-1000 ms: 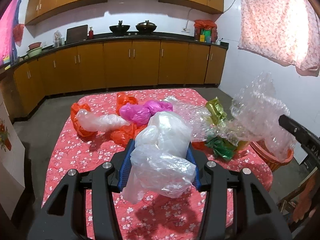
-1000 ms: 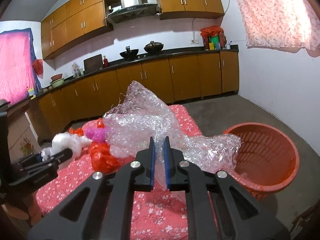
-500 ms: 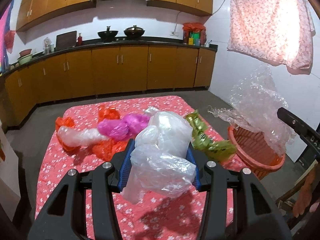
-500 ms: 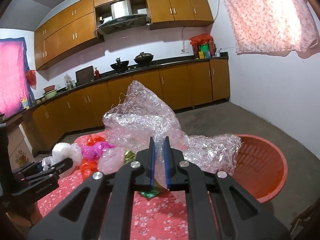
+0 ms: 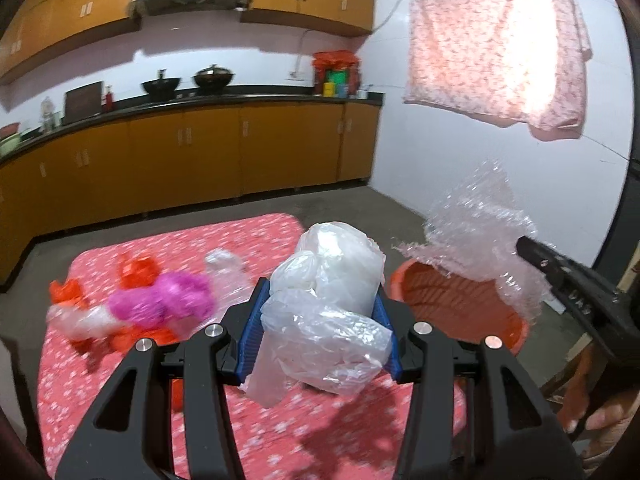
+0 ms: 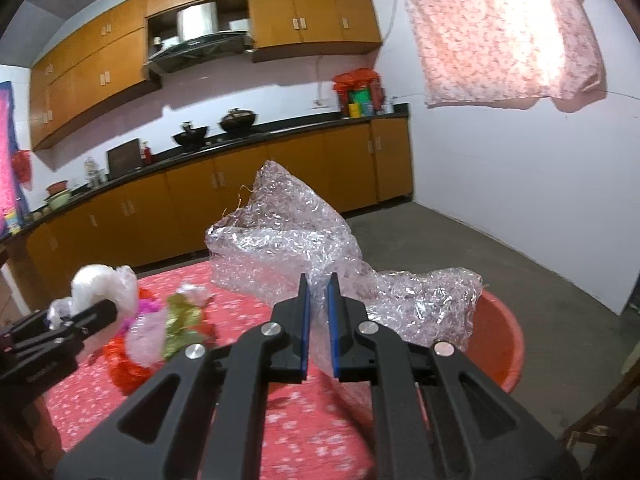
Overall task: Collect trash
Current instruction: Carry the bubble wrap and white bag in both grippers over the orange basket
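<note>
- Both of my grippers have swung to the right since the earlier frames: the orange basket [image 5: 460, 304], then at the far right edge of the left view, now sits just past my left load, and the green foil wrapper has dropped out of that view.
- My left gripper [image 5: 320, 316] pinches a crumpled white plastic bag [image 5: 328, 304] between its blue pads; the jaws stand partly apart, pressed against the bag's sides, and the bag bulges up and hangs down out of them.
- My right gripper [image 6: 318, 320] has its pads nearly together on a thin fold of the bubble wrap [image 6: 288, 240]; the sheet rises ahead of the fingers and trails to the right, over the basket's rim [image 6: 508, 324].
- From the left view, the same bubble wrap [image 5: 476, 236] hangs above the basket, held by the right gripper's black arm [image 5: 568, 280], with a hand [image 5: 592, 400] below it.
- Behind the grippers, loose trash lies on the table with its red flowered cloth [image 5: 248, 236]: a magenta bag [image 5: 160, 300], orange bags [image 5: 136, 272] and a clear bag [image 5: 228, 268].
- From the right view I also see the green foil wrapper [image 6: 182, 320] on that cloth, blurred.
- Further off, brown kitchen cabinets [image 5: 192, 160] run along the wall, and a pink flowered curtain [image 5: 492, 40] hangs at upper right.
</note>
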{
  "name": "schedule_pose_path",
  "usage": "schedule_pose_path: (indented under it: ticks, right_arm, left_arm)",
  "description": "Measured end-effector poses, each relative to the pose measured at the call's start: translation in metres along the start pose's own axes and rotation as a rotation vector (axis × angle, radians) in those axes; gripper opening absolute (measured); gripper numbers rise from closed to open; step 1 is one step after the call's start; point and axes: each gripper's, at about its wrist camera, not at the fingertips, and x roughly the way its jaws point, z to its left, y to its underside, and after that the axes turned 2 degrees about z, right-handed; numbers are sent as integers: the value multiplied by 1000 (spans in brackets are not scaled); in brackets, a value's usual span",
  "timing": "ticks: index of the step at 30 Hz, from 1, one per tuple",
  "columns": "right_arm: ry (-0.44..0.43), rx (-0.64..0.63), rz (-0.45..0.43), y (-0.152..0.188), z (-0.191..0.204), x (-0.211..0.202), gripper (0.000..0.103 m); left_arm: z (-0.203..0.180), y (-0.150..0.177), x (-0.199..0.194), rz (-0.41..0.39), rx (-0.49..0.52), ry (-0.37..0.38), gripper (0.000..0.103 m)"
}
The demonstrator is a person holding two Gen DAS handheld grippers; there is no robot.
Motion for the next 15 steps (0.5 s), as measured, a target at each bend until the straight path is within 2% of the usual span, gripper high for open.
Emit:
schedule_pose_path:
  ticks: [4,12,15]
  right_arm:
    - [62,37,16,-6,-26,9,9]
    - [176,126,55,-10,-81,33,9]
    - [184,167,70,-9,-96,44,9]
  left_arm:
    - [-20,-7,16,-2,24,58,49]
    - [-68,-21,67,54,52,170,49]
    - [-88,-19,85,80,80,195,49]
